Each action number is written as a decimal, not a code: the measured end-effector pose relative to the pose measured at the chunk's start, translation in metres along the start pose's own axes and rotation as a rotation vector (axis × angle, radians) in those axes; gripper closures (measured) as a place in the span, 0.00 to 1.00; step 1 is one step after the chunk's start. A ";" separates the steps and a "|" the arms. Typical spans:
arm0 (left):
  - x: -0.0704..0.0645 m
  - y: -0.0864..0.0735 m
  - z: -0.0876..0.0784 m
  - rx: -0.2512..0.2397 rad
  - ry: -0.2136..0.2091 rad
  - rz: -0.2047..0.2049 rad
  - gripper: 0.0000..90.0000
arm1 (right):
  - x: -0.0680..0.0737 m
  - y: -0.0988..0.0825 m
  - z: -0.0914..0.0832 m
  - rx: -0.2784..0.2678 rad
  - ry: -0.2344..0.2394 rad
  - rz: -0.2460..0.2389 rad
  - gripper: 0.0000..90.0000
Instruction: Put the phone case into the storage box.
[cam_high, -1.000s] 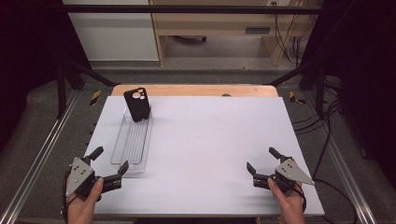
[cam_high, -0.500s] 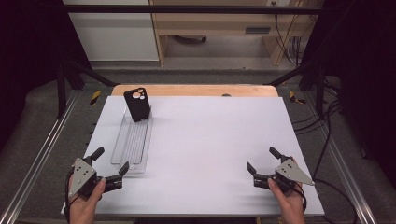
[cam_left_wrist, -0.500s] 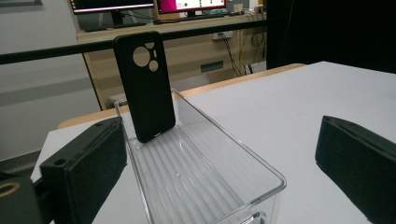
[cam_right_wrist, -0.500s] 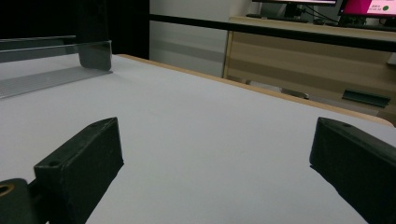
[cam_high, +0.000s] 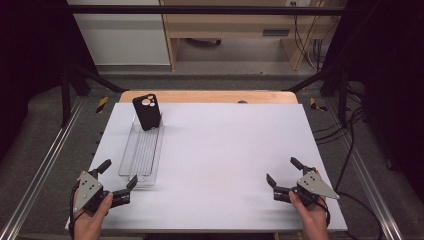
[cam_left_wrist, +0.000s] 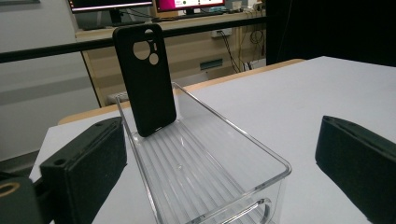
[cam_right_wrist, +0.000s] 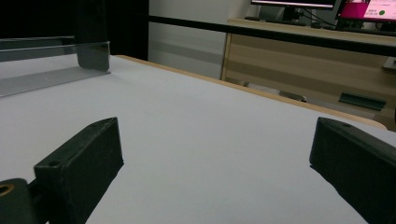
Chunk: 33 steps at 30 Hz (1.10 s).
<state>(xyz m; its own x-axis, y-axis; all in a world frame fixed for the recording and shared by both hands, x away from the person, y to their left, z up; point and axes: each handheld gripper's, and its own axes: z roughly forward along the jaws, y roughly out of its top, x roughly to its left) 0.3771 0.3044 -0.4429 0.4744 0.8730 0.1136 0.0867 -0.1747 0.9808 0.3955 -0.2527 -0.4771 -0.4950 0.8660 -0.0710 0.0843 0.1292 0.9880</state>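
— Reaching for the phone case (cam_left_wrist: 145, 77) is the step in hand, as I judge it. My left gripper (cam_high: 116, 183) sits with its 2 jaws spread wide and empty, and the near end of the clear tray (cam_left_wrist: 261, 163) lies just ahead of them, between the 2. The case stands at the tray's far end, leaning on the end wall, camera holes at the top.

— And your other hand?

— My right gripper (cam_high: 286, 180) is also spread and empty, resting low over the white table (cam_high: 225, 150), with the tray and the case well apart from its fingers, off to their left. I would leave it parked.

— How would you take the case cleanly?

— Go with the left one, lifted above the tray's rim so my fingers (cam_left_wrist: 88, 163) do not knock the near wall; the tray looks light and would probably slide. Then I would come down over the case from above, with 1 finger in front of its face and 1 behind, and pinch high up, near the holes.

— Any risk?

— It only leans, so a nudge from a finger could tip it flat into the tray. I would close slowly and lift straight up, clear of the wall behind it.
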 end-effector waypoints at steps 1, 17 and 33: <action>0.000 -0.001 0.000 0.002 0.001 0.001 0.02 | -0.001 0.000 -0.001 0.000 -0.002 0.001 0.03; 0.002 -0.008 0.000 0.008 -0.007 -0.008 0.02 | -0.009 -0.004 -0.010 0.007 -0.037 -0.011 0.03; 0.002 -0.014 -0.003 -0.037 -0.019 -0.019 0.02 | -0.003 -0.008 -0.005 0.022 0.003 -0.017 0.02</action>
<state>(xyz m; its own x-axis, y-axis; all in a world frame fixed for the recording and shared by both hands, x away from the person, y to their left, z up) 0.3744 0.3103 -0.4559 0.4897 0.8670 0.0919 0.0637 -0.1407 0.9880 0.3921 -0.2591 -0.4841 -0.4995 0.8619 -0.0875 0.0950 0.1548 0.9834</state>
